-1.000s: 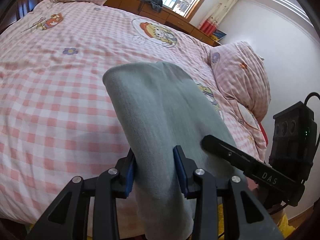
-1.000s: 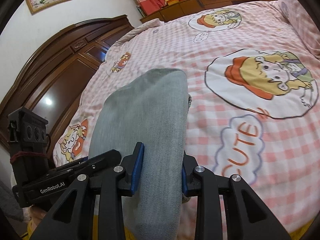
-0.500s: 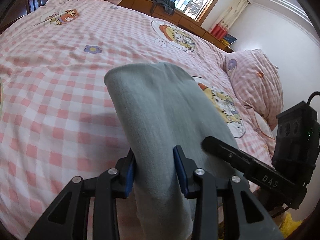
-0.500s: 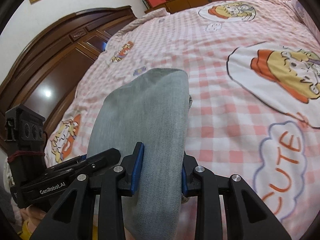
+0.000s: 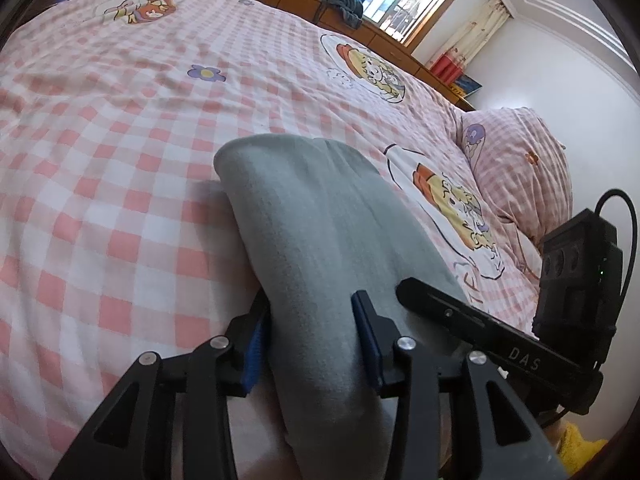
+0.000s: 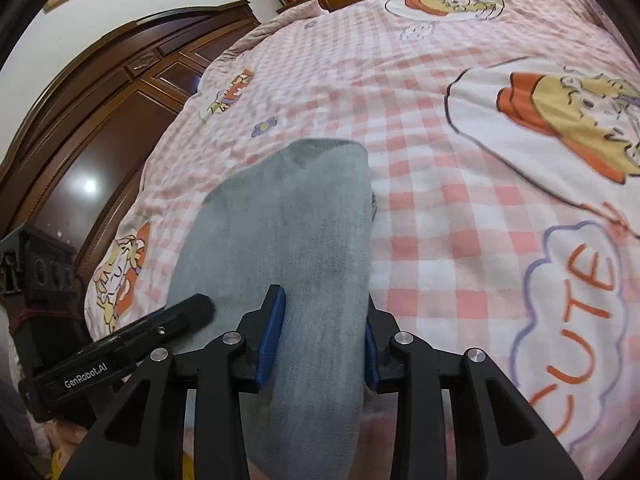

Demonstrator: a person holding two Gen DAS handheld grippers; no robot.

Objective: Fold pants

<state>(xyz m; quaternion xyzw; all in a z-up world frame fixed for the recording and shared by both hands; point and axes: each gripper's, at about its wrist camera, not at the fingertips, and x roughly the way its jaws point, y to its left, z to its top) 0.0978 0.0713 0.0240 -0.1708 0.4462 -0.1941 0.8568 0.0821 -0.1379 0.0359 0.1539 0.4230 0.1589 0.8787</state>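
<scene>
A bed (image 5: 120, 184) under a pink-checked cartoon-print cover bears grey pants (image 5: 320, 240) and a matching pillow (image 5: 524, 168).

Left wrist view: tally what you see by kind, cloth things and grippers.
Grey pants: 1
Pink checked bedspread: 1
Pink checked pillow: 1
Dark garment by the window: 1
Left gripper: 1
Right gripper: 1
Total: 6

Right gripper (image 6: 322, 332), black with blue-padded jaws, jaws just been opening slightly, folded grey fleece pants (image 6: 288, 240) between them, pads touching cloth on both sides; fabric bulges forward in rounded fold over bed (image 6: 440, 208) covered in pink-white checked sheet with cartoon prints; left gripper (image 6: 120, 352) just beside at lower left; dark wooden wardrobe (image 6: 100, 120) behind
</scene>
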